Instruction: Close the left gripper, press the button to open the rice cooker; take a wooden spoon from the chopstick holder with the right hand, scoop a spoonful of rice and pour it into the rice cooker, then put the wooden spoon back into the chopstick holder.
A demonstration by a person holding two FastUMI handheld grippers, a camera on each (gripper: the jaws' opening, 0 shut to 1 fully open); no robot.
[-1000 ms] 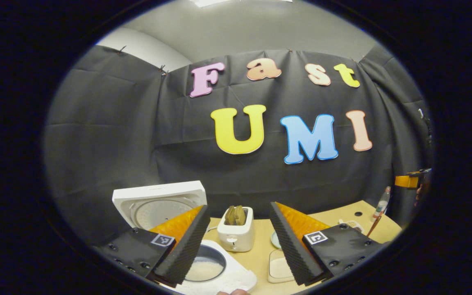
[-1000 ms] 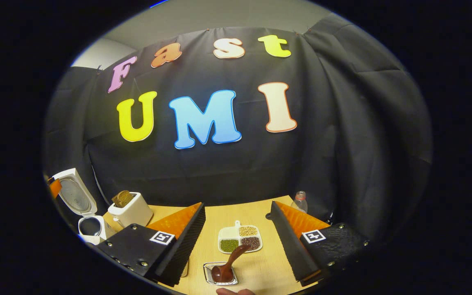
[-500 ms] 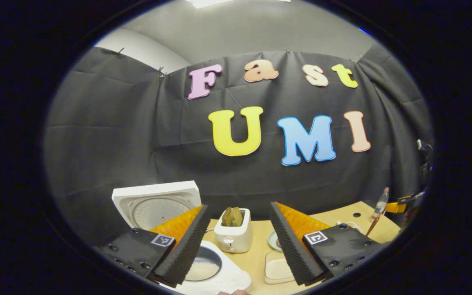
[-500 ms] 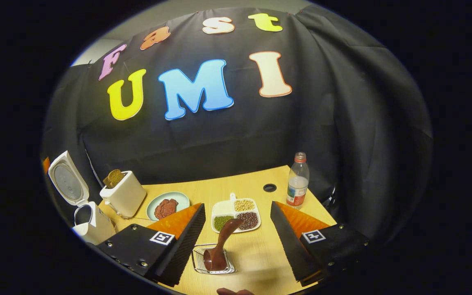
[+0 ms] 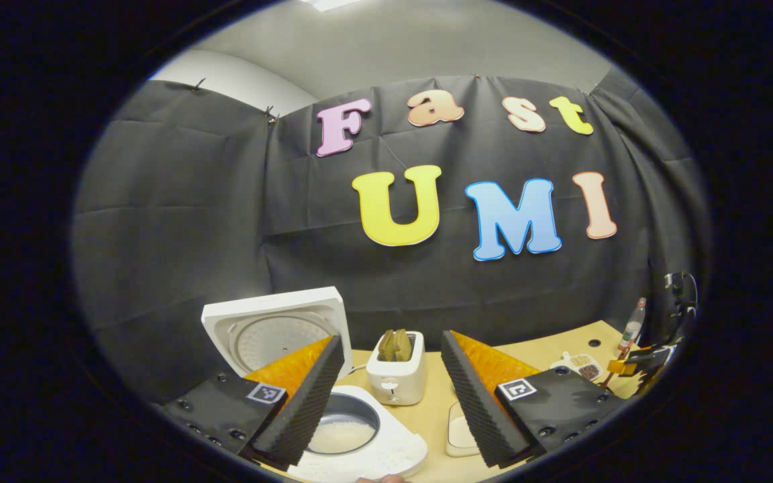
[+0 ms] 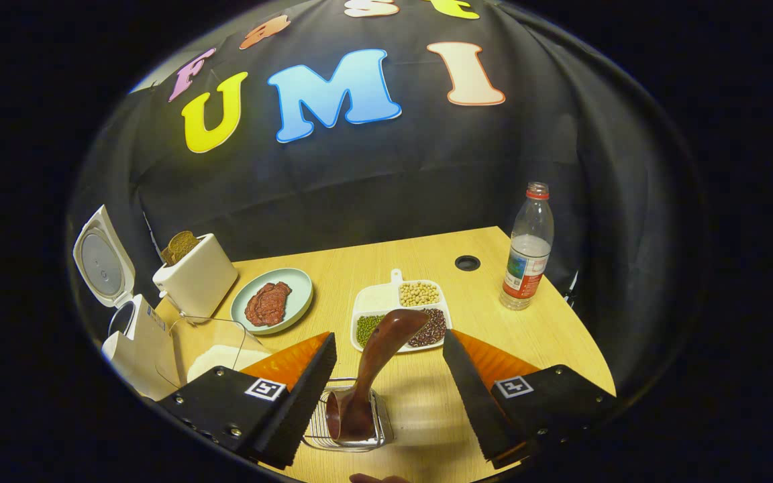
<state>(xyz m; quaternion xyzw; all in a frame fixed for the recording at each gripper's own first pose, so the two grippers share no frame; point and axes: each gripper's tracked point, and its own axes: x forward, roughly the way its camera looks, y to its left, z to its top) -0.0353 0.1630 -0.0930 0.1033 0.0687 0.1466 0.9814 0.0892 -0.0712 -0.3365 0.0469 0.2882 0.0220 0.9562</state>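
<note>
My right tongs (image 6: 390, 376) are wide apart, nothing between the pads, hovering just above the wooden spoon (image 6: 373, 376). The spoon stands tilted in the chopstick holder (image 6: 349, 426), a small wire basket on the table (image 6: 440, 258); its handle leans up and away from me, the tip overlapping the near edge of the divided dish (image 6: 396, 312) in the right gripper view. Neither finger touches the spoon.

My left tongs (image 5: 390, 396) are also spread apart, holding nothing, up above the rice cooker (image 5: 359, 439). The cooker's lid (image 5: 276, 329) is flipped up and back, inner pot exposed with white rice (image 5: 339, 436) in the bottom. In the right gripper view the cooker (image 6: 131, 335) sits at the far left of the table, lid up.

Beside the cooker: white toaster (image 6: 195, 275) with bread slices sticking out the top, then a pale plate (image 6: 272, 300) with a reddish piece of meat on it. A clear container (image 6: 215, 349) with white contents is near my right tongs' left finger. The divided dish holds green, tan and dark beans in separate compartments. A plastic bottle (image 6: 527, 248) with a red cap stands upright at the table's right edge, well apart from the holder, with a round cable hole (image 6: 467, 262) near it.

In the left gripper view, my right tongs (image 5: 641, 359) show small at the far right.
</note>
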